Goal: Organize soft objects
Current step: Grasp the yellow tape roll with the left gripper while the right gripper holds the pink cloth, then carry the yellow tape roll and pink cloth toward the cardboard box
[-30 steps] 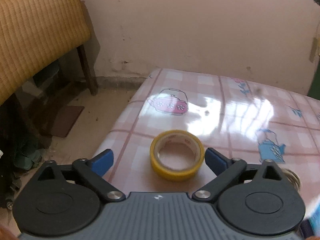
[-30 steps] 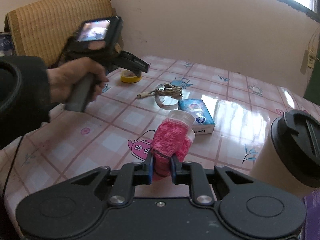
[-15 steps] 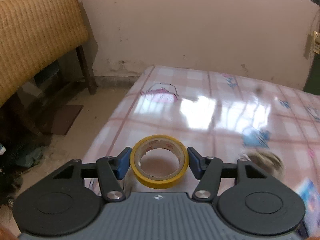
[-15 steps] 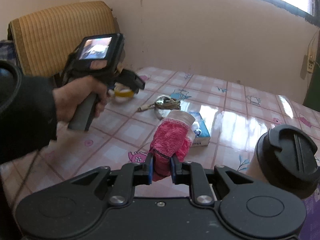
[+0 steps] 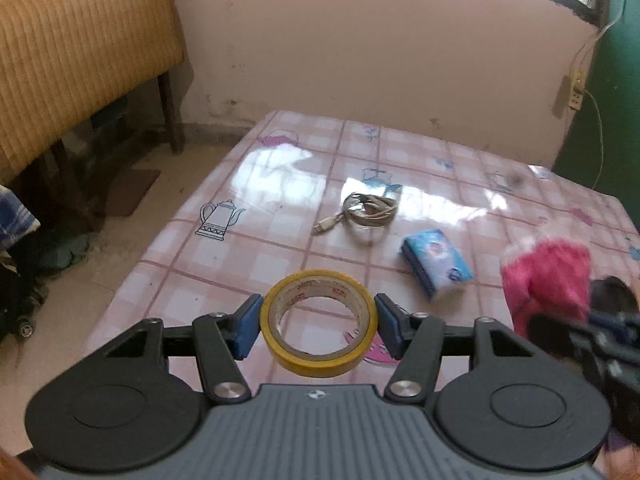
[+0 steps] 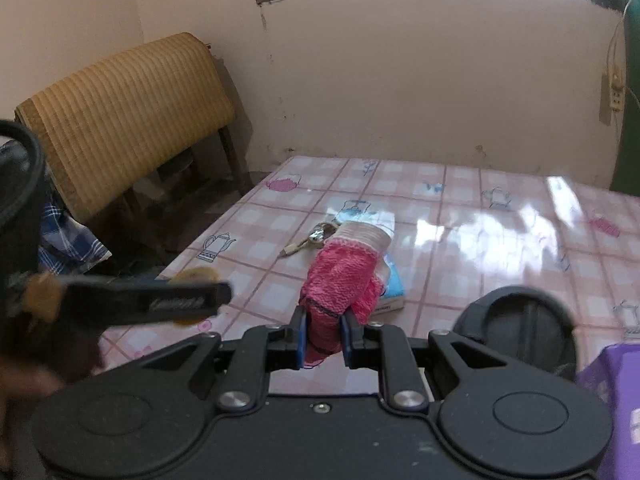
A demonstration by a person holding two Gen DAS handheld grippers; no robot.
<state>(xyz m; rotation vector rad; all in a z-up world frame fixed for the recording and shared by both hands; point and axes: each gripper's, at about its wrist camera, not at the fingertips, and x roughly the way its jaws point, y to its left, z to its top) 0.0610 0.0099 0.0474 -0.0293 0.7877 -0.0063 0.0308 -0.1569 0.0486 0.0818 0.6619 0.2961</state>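
Observation:
My left gripper (image 5: 318, 326) is shut on a yellow tape roll (image 5: 319, 322) and holds it lifted above the pink checked table (image 5: 280, 184). My right gripper (image 6: 323, 338) is shut on a pink knitted sock (image 6: 340, 280) with a white cuff, held above the table. The sock also shows blurred at the right of the left wrist view (image 5: 548, 280). The left gripper appears blurred at the left of the right wrist view (image 6: 152, 302).
A coiled cable (image 5: 366, 210) and a blue tissue pack (image 5: 436, 266) lie mid-table. A black-lidded cup (image 6: 520, 332) and a purple object (image 6: 616, 400) sit near my right gripper. A wicker chair (image 5: 80, 56) stands left of the table, beside the floor drop.
My left gripper shut on the tape roll, lifted it off the table and drew back toward the near side. My right gripper rose, still holding the sock.

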